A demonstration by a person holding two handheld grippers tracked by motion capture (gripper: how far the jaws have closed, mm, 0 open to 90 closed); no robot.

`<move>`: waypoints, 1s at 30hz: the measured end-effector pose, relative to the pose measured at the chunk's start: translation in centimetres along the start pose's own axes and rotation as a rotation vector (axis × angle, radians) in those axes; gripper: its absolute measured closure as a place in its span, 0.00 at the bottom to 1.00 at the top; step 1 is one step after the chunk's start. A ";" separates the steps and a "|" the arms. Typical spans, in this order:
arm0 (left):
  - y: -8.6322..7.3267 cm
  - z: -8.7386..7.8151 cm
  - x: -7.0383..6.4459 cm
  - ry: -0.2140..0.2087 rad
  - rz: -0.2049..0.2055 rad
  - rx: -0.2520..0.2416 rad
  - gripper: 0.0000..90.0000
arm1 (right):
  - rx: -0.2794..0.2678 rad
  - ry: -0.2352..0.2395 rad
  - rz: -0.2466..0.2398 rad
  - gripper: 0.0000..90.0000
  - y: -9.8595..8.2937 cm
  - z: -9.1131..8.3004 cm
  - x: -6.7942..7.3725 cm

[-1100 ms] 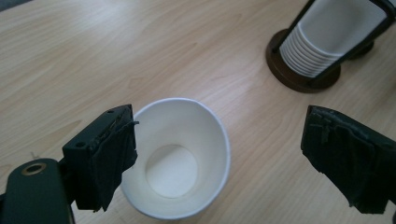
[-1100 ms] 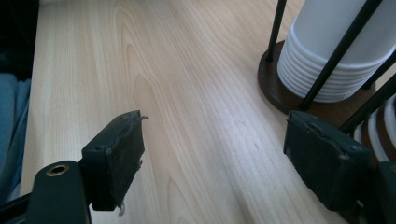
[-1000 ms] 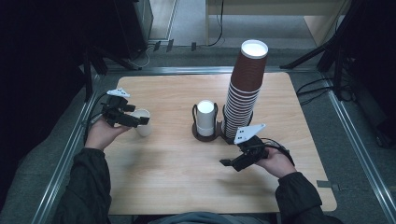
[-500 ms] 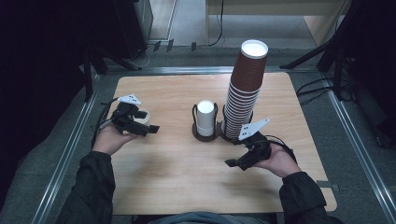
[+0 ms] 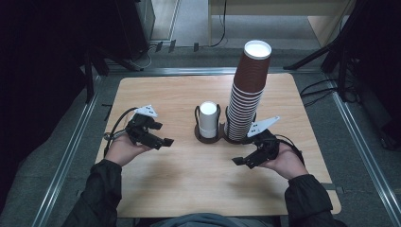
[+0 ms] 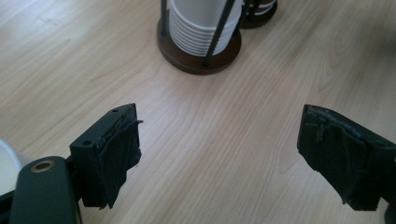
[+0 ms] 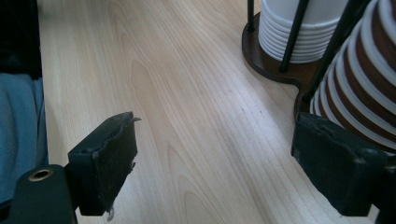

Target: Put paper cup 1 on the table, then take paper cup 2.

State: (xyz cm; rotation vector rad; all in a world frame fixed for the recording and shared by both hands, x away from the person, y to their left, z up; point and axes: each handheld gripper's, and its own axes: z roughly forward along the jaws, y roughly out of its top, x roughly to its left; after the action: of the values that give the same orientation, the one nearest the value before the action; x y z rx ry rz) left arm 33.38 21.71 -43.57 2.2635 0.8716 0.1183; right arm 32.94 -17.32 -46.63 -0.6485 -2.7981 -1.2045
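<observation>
A dark wooden holder (image 5: 208, 138) stands mid-table with a short stack of white paper cups (image 5: 208, 118) in one ring and a tall, leaning stack of brown cups (image 5: 248, 90) in the other. My left gripper (image 5: 165, 141) hovers left of the holder, open, with nothing between its jaws. In the left gripper view (image 6: 222, 123) the white cups (image 6: 196, 23) lie ahead, past bare wood. My right gripper (image 5: 239, 161) sits low at the front right of the holder, open and empty (image 7: 215, 128), with the brown stack (image 7: 369, 70) close to its right jaw.
The wooden table (image 5: 189, 189) has bare room in front of the holder. A white curved edge (image 6: 3, 163) shows at the left gripper's side; I cannot tell what it is. Metal rails (image 5: 71, 151) and cables (image 5: 326, 90) run around the table.
My left gripper has moved right and nearer, toward the holder. The white cup seen by it earlier is out of sight in the high view. The right gripper has barely shifted.
</observation>
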 end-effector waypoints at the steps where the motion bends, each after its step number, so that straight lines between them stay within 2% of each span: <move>1: -0.1 0.2 -0.1 -0.010 -0.001 0.004 0.15 | 0.001 -0.002 0.000 0.16 0.0 -0.1 0.0; 3: -0.1 0.5 -0.3 -0.017 0.000 0.011 0.15 | -0.003 -0.017 -0.001 0.16 0.2 -0.4 0.1; 6: -0.2 0.9 -0.7 -0.030 0.009 0.022 0.15 | -0.027 -0.012 0.015 0.16 0.4 -1.0 0.0; 15: -0.1 1.6 -1.2 -0.053 0.015 0.020 0.15 | -0.021 -0.028 0.005 0.17 1.0 -2.6 -0.3; 18: -0.1 1.8 -1.4 -0.056 0.021 0.024 0.15 | -0.023 -0.030 0.007 0.17 1.6 -3.8 -0.6; 22: 0.1 2.0 -1.5 -0.070 0.036 0.028 0.14 | -0.001 -0.054 0.007 0.17 2.5 -5.6 -0.8; 25: 0.1 2.1 -1.6 -0.074 0.030 0.025 0.14 | -0.011 -0.062 0.003 0.17 3.0 -7.0 -1.0; 30: -0.3 2.5 -2.0 -0.088 0.032 0.053 0.14 | 0.008 -0.092 -0.011 0.17 4.1 -9.1 -1.4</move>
State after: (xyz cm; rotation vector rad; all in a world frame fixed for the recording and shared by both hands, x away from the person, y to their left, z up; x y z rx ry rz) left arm 32.46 19.14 -45.34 2.3136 0.8017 0.0100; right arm 34.55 -21.67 -37.68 -0.7069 -2.8831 -1.1945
